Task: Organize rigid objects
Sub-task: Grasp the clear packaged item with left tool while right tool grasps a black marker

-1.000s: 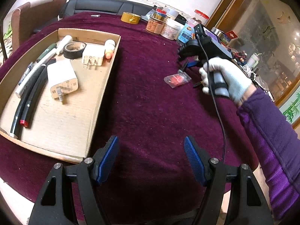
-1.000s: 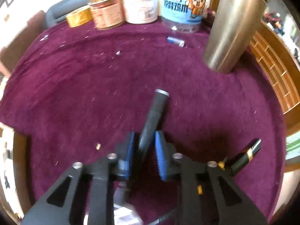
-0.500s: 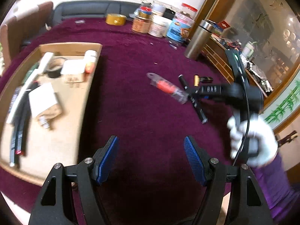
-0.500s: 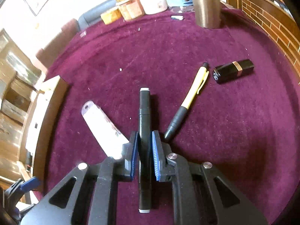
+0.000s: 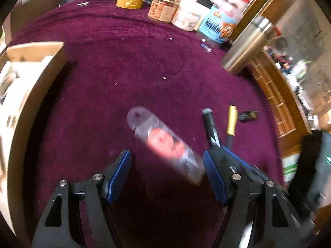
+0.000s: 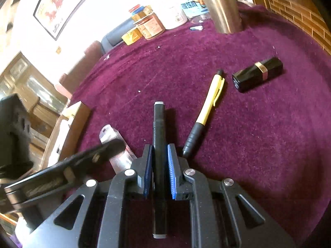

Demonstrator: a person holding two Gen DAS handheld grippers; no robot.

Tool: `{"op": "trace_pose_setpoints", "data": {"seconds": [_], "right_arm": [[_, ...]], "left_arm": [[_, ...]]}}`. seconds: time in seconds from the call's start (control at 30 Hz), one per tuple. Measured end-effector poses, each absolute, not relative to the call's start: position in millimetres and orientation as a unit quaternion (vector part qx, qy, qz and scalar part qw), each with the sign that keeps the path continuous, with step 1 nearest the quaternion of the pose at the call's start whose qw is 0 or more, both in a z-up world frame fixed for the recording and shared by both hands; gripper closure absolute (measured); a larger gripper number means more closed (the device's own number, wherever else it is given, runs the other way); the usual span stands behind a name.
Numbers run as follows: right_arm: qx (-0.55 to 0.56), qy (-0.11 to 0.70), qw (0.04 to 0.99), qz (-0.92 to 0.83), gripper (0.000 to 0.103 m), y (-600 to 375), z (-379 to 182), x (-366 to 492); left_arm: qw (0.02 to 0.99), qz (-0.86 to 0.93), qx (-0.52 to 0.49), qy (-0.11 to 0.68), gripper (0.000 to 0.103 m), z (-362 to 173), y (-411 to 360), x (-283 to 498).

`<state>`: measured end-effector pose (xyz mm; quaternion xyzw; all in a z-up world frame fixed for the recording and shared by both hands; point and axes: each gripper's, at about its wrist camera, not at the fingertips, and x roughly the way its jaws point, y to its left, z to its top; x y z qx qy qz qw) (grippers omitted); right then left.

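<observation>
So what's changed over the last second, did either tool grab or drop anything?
The left tool swung down toward the clear plastic packet with the red item, which now lies between its open fingers, ungripped. The right tool stays shut on the black marker. The yellow-and-black pen and black lipstick tube haven't moved.

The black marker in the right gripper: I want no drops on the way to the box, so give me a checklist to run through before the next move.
1. Right gripper shut on the black marker: ok, blue pads on both sides.
2. Marker aligned along the fingers: ok.
3. Grip near the marker's middle: ok, length shows on both sides of the pads.
4. Yellow pen and black lipstick apart from the marker: ok, both lie on the cloth.
5. Left gripper free: ok, open over the clear packet, not holding it.
6. Room in the cardboard box: cannot tell, blurred and cut off.
</observation>
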<state>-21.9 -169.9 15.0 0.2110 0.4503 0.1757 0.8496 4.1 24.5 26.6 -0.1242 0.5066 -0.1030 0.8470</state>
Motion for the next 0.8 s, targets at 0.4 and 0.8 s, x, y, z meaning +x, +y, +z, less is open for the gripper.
{"op": "trace_pose_setpoints", "data": {"seconds": [0.4,0.8], "right_arm": [[0.234,0.452,0.841,0.183,0.091,-175,11,-20],[0.203,0.447,0.854,0.17,0.091,-165,12,-20]], "left_arm": [[0.87,-0.104,0.061,0.478,0.046,20,9,-10],[0.877,-0.096,0.07,0.466,0.043,18,19,-12]]}}
